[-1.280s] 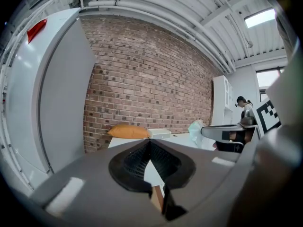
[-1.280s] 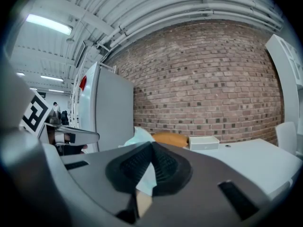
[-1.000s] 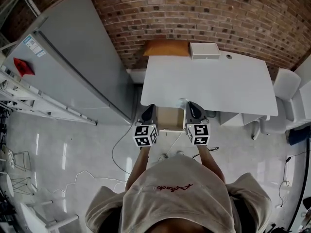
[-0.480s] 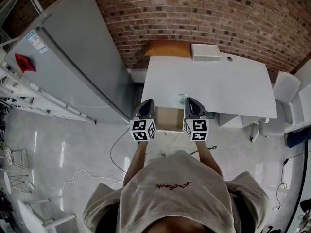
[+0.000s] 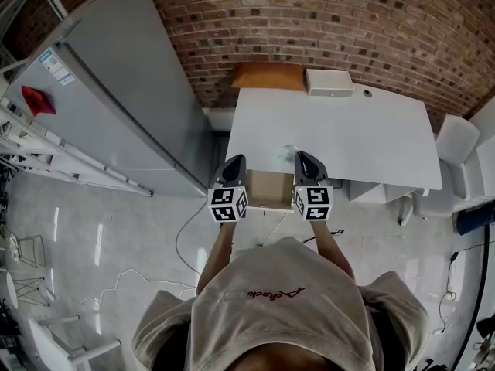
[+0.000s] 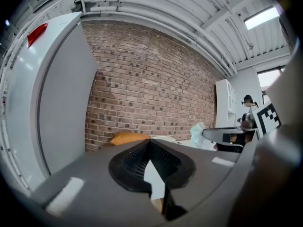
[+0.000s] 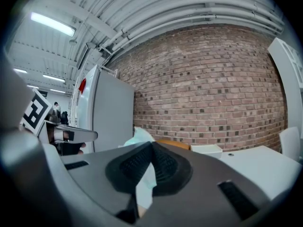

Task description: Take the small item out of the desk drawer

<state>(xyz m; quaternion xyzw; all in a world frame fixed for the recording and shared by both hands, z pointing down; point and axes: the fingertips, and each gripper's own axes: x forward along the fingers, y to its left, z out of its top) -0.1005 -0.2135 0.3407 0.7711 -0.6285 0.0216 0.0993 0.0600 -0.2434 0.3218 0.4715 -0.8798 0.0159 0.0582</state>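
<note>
While left tongs (image 5: 235,164) and right tongs (image 5: 302,159) hang shut, empty, above open drawer (image 5: 267,188), pale crumpled wad (image 5: 288,151) lies on counter (image 5: 371,137) just behind. Likely light, soft, crushable: pinch raised fold.

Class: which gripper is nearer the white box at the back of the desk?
Right. The right gripper sits at the desk's front edge, nearly in line with the white box; the left gripper is further left, beyond the open drawer.
</note>
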